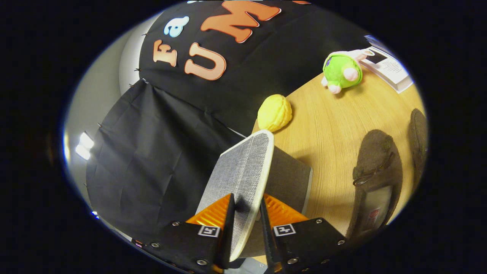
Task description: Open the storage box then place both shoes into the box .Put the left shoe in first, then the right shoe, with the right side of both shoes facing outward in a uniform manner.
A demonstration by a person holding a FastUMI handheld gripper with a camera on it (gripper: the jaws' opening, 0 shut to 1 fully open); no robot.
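A: What is the claw (246, 213) doing?

B: It is pinching the lid (243, 179) of the storage box (291, 179). Both fingers are pressing on the grey fabric panel, one on each face, near its lower edge. The lid is standing tilted up, running away from the fingers toward the yellow toy.

A: And the box itself?

B: Its grey wall is showing just behind the raised lid, sitting on the wooden worktop (327, 125). I cannot tell what is lying inside it.

A: Where are the shoes lying?

B: Both are resting on the worktop, apart from the box. The nearer brown shoe (376, 167) is lying just beside the box with its opening facing up and a light insole showing. The second brown shoe (417, 137) is lying beyond the first, with a strip of bare wood between them.

A: Anything else sitting there?

B: A round yellow ridged toy (274, 113) is sitting near the top edge of the lid, by the black cloth. A green plush toy (341, 72) is lying farther off, touching or almost touching a white booklet (388, 68) at the far corner.
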